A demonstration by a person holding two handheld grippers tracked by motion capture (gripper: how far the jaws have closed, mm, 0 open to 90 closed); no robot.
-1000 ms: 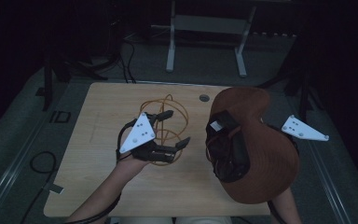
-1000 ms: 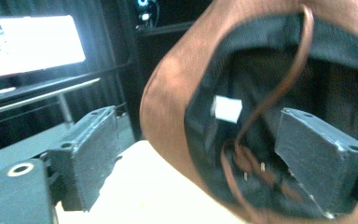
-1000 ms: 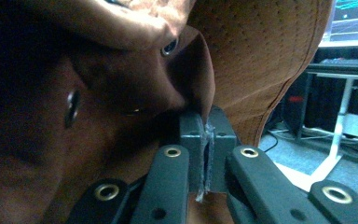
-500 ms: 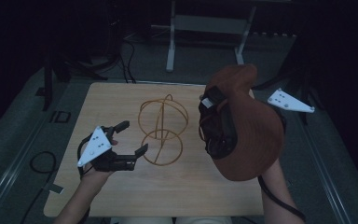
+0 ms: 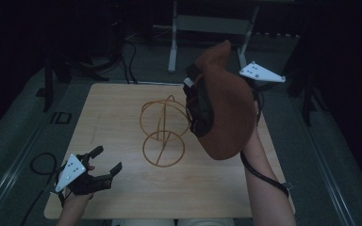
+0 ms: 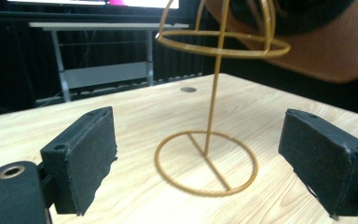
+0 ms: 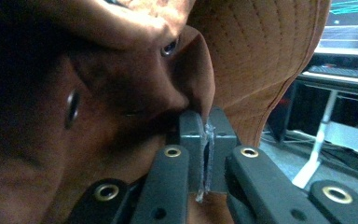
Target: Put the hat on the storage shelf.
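Note:
A gold wire hat stand [image 5: 164,148] is upright in the middle of the wooden table [image 5: 122,108]. To its right, in the air, hangs a brown cap [image 5: 228,113] with its dark inside turned toward the stand. My right gripper [image 7: 205,140] is shut on a fold of the cap's [image 7: 261,56] fabric; its grey plate [image 5: 261,73] sticks out behind the cap. My left gripper [image 5: 107,159] sits low near the table's front left corner, open and empty. In the left gripper view its jaws [image 6: 207,158] frame the stand [image 6: 214,93], with the cap [image 6: 326,51] above right.
A metal frame on legs [image 5: 207,23] stands on the floor beyond the table. Cables [image 5: 40,165] lie on the floor at the left. A small round plug [image 6: 188,89] sits in the tabletop near its far edge.
My left gripper has drawn away from the stand, down to the front left of the table. The right hand has lifted the cap up and farther back beside the stand.

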